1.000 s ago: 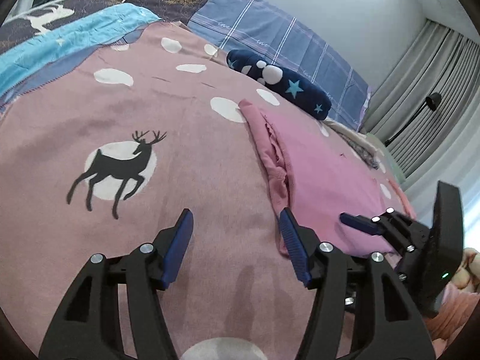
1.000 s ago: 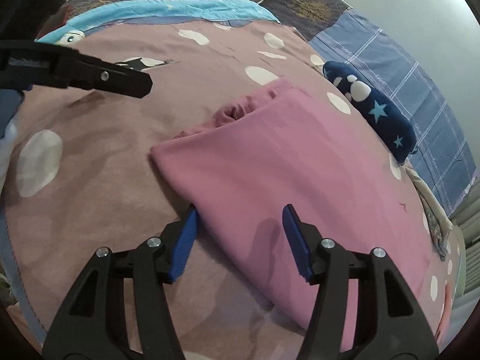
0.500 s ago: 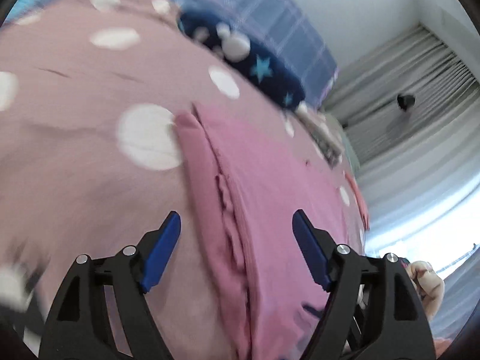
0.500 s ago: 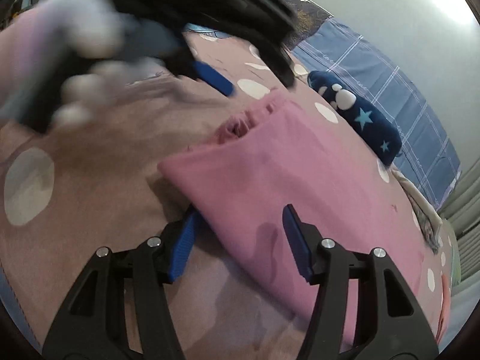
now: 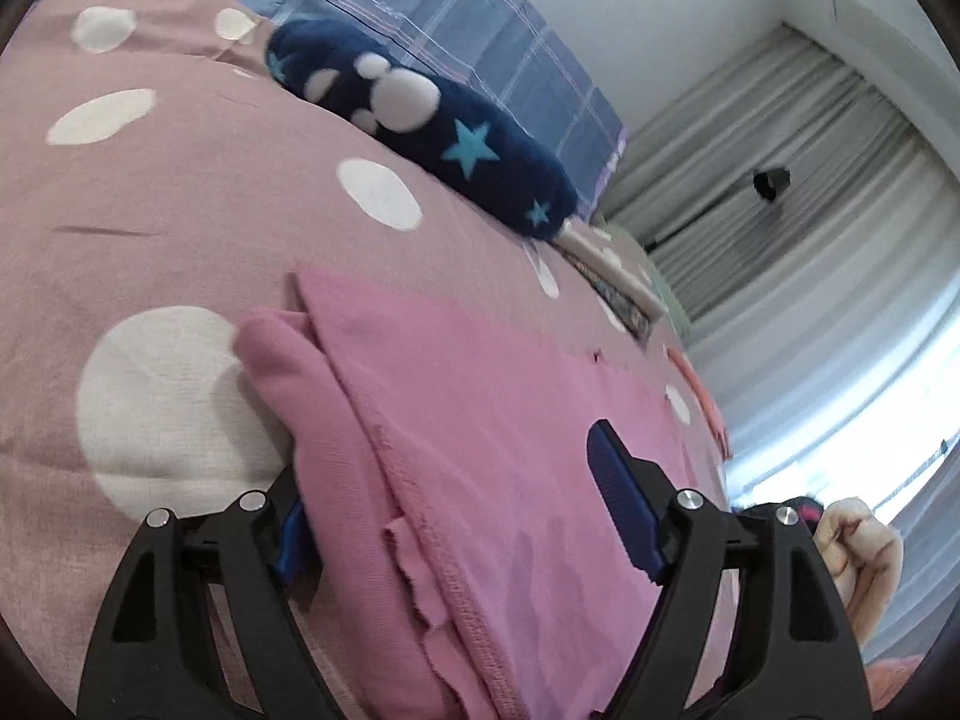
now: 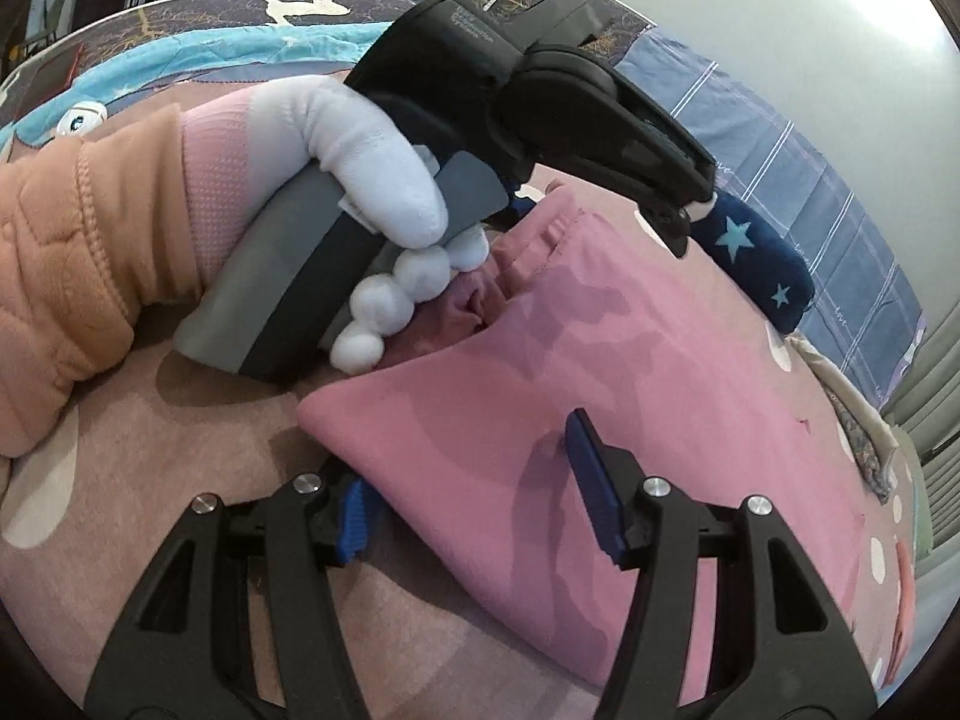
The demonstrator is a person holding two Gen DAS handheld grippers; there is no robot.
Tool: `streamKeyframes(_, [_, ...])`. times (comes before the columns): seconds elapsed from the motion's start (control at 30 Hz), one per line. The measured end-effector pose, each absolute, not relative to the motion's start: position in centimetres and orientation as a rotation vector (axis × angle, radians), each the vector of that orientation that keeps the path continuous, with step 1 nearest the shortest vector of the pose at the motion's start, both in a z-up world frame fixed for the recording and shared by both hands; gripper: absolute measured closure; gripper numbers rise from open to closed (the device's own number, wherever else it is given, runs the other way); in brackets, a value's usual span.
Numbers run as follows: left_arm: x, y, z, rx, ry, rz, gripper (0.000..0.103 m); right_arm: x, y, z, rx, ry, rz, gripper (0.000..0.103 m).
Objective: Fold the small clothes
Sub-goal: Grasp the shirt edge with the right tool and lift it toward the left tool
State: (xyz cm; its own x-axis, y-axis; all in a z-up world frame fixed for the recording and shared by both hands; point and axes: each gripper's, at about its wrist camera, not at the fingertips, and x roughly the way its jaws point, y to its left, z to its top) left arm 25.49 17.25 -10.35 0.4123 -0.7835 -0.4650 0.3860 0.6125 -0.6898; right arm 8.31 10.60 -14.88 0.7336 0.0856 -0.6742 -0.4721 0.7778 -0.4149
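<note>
A folded pink garment (image 5: 480, 420) lies on the pink spotted bedspread (image 5: 180, 192). My left gripper (image 5: 462, 516) is open and straddles the garment's frilled edge, its left finger under the cloth and its right finger above it. In the right wrist view the same garment (image 6: 630, 372) shows. My right gripper (image 6: 480, 504) is open around its near corner, one finger beneath and one on top. The left gripper's body (image 6: 540, 96), held by a gloved hand (image 6: 372, 168), sits over the garment's far edge.
A dark blue star-patterned roll (image 5: 432, 132) lies at the far side of the bed, also in the right wrist view (image 6: 756, 264). A blue plaid pillow (image 5: 480, 42) is behind it. Grey curtains (image 5: 810, 228) hang to the right. Other cloth lies at the bed's right edge (image 5: 624, 282).
My left gripper has swung right and moved onto the garment's frilled edge, its fingers now astride the cloth. My right gripper has slid slightly further onto the near corner.
</note>
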Motion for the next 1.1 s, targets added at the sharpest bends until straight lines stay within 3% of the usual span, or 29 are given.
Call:
streamKeyframes(0.07, [25.5, 16.6, -10.2, -0.492, 0.891, -0.797, 0.043, 8.8, 10.2, -14.7, -0.579, 0.702, 0.346, 0.046])
streamKeyframes(0.1, [25.5, 16.3, -10.3, -0.482, 0.915, -0.794, 0.063, 8.7, 10.0, -14.5, -0.556, 0.711, 0.366, 0.051])
streamKeyframes(0.13, [25.8, 16.0, -10.5, -0.481, 0.941, -0.790, 0.080, 8.6, 9.8, -14.3, -0.538, 0.721, 0.393, 0.080])
streamKeyframes(0.17, [25.9, 15.9, -10.8, -0.482, 0.960, -0.781, 0.085, 8.4, 9.7, -14.2, -0.543, 0.707, 0.375, 0.098])
streamKeyframes(0.57, [25.8, 14.0, -5.8, -0.434, 0.906, -0.724, 0.086, 7.2, 3.6, -8.6, -0.262, 0.612, 0.413, 0.098])
streamKeyframes(1.1, [26.0, -0.8, -1.2, -0.126, 0.942, -0.593, 0.087, 8.8, -13.9, -8.4, 0.296, 0.693, 0.465, 0.098])
